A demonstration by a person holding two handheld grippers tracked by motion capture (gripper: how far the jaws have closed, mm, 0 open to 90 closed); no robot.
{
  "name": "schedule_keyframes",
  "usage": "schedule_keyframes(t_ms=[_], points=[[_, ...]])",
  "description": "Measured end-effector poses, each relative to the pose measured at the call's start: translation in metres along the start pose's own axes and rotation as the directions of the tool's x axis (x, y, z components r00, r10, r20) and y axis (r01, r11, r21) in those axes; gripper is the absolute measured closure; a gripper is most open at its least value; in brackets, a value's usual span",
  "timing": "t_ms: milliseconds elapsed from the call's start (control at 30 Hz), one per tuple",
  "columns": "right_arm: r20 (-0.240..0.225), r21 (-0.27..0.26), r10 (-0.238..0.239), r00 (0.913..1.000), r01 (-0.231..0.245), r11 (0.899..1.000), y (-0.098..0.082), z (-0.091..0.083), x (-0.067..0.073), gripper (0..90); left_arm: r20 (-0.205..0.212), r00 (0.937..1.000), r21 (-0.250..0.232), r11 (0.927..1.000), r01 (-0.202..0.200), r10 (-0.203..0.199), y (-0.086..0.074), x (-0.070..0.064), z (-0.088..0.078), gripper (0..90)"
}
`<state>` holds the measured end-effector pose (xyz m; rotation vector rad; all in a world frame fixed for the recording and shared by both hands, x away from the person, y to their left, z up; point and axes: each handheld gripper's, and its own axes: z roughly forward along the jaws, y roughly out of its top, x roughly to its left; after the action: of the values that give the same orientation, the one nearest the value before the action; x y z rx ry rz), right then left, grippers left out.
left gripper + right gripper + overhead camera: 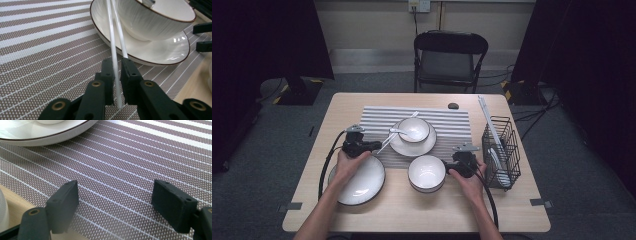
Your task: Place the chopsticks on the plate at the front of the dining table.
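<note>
- Left gripper view: left gripper (117, 75) pinches two white chopsticks (113, 47) over striped mat (45, 50); their far ends lean on plate (160, 53) rim beside bowl (155, 20).
- Right gripper view: right gripper (115, 205) spread wide, nothing betw. jaws, low over mat.
- High view: wire basket (502, 150) at table's (357, 102) right edge.

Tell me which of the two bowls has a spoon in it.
The far bowl, the one standing on the small plate on the striped mat. A spoon lies in it; the near bowl sits alone on the bare table.
</note>
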<state>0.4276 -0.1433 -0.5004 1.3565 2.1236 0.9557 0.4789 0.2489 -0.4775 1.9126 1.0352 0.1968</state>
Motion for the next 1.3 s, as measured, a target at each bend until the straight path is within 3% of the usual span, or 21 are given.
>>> schedule_keyframes(t_ms=[133, 267, 333, 700, 800, 1300], points=[[0.0, 0.0, 0.0, 1.0, 0.0, 1.0, 0.0, 0.0, 0.0, 21.0, 0.0, 0.9997, -0.025, 0.9994, 0.022, -0.022, 0.001, 0.005, -0.009, 77.8], [0.0, 0.0, 0.0, 1.0, 0.0, 1.0, 0.0, 0.0, 0.0, 21.0, -0.012, 0.9995, -0.015, 0.9995, 0.028, -0.029, -0.002, 0.01, -0.013, 78.1], [0.0, 0.0, 0.0, 1.0, 0.0, 1.0, 0.0, 0.0, 0.0, 21.0, -0.019, 0.9998, -0.011, 0.9999, 0.009, -0.009, 0.0, 0.008, -0.014, 76.4], [-0.001, 0.0, 0.002, 1.0, -0.002, 1.0, 0.0, 0.0, 0.0, 21.0, -0.042, 0.9989, 0.008, 0.9997, 0.021, -0.021, -0.002, 0.008, -0.011, 74.7], [-0.001, 0.0, 0.002, 1.0, -0.002, 1.0, 0.0, 0.0, 0.0, 20.9, -0.043, 0.9991, 0.031, 0.9995, 0.007, -0.005, -0.003, 0.006, -0.009, 74.5], [-0.001, -0.001, 0.004, 1.0, -0.004, 1.0, 0.0, 0.0, 0.0, 20.9, -0.017, 0.9994, 0.047, 0.9985, -0.028, 0.029, -0.002, -0.001, -0.004, 74.1]])
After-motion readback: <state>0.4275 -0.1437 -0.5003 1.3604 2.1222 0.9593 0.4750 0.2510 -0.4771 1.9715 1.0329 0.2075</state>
